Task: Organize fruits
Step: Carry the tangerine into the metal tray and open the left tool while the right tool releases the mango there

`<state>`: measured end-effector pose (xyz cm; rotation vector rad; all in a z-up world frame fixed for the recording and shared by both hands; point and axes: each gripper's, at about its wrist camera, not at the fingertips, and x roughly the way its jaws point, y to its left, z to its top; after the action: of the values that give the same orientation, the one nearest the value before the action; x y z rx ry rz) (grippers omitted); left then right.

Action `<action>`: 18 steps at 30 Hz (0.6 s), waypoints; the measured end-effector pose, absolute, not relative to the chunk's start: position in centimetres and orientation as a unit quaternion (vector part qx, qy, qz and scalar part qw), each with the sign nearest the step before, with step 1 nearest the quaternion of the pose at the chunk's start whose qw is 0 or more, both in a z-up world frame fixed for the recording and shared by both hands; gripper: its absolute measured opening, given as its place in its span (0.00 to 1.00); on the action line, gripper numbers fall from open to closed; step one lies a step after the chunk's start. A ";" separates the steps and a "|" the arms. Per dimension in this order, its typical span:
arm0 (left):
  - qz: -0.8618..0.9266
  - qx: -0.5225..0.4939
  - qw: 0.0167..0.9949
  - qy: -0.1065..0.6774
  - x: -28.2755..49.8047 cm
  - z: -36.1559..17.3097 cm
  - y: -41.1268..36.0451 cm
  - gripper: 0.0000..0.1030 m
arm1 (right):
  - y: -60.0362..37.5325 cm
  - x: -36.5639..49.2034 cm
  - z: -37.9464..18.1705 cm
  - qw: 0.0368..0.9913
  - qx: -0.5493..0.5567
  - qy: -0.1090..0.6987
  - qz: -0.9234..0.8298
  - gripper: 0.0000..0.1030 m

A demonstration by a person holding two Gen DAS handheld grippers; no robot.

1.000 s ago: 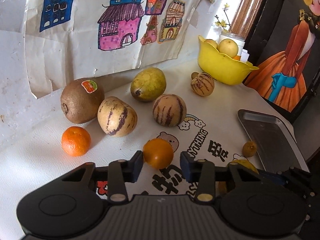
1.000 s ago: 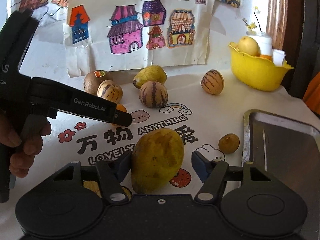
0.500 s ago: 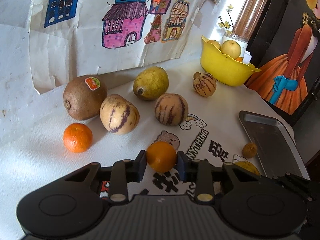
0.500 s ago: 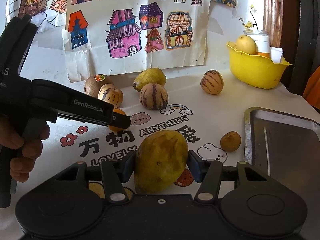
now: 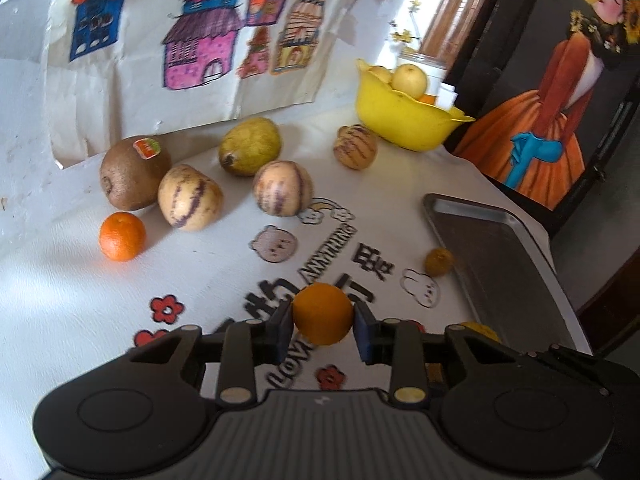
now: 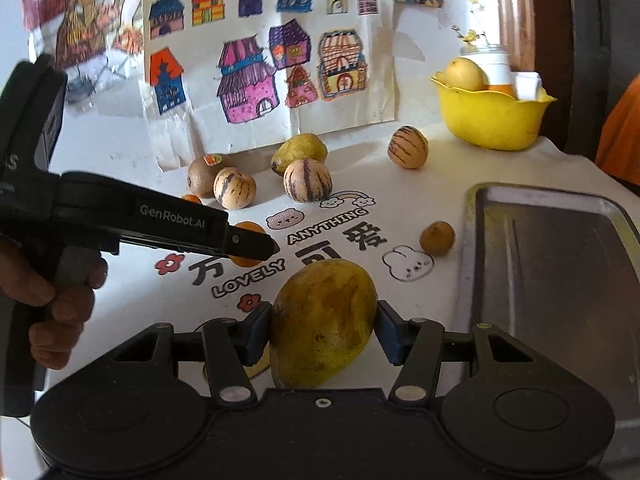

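- A paper drawing of coloured houses (image 6: 264, 64) is hanging on the wall behind the table's far edge.
- A painting of a figure in an orange dress (image 5: 560, 92) is leaning beyond the far right corner.
- A white jar (image 6: 490, 66) is standing behind that corner.
- A printed white tablecloth (image 5: 80, 320) is covering the table.

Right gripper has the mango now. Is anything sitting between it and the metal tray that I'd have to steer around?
Nothing visible blocks it. The mango is clamped in the right gripper, and the metal tray lies just to its right with only bare cloth between. The small brown fruit sits farther back beside the tray's left rim, off the direct path.
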<state>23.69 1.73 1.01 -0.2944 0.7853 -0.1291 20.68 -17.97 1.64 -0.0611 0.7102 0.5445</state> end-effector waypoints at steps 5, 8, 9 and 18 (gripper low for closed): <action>-0.085 -0.135 0.912 0.377 23.4 1.8 -0.6 0.34 | -20.6 19.3 3.1 0.905 -0.023 0.341 0.252 0.55; -0.099 -0.138 0.912 0.374 23.7 2.2 -2.1 0.34 | -22.5 18.7 4.1 0.911 -0.026 0.335 0.238 0.55; -0.103 -0.139 0.912 0.372 23.9 2.4 -2.6 0.34 | -23.1 18.6 4.4 0.913 -0.028 0.333 0.233 0.55; -0.140 -0.129 0.918 0.348 26.1 4.1 -6.8 0.34 | -29.2 20.2 6.4 0.928 -0.031 0.325 0.179 0.55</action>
<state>26.11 -6.83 4.13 -0.2651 0.7148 -0.2872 20.17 -29.23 6.39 -0.0628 0.6650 0.3673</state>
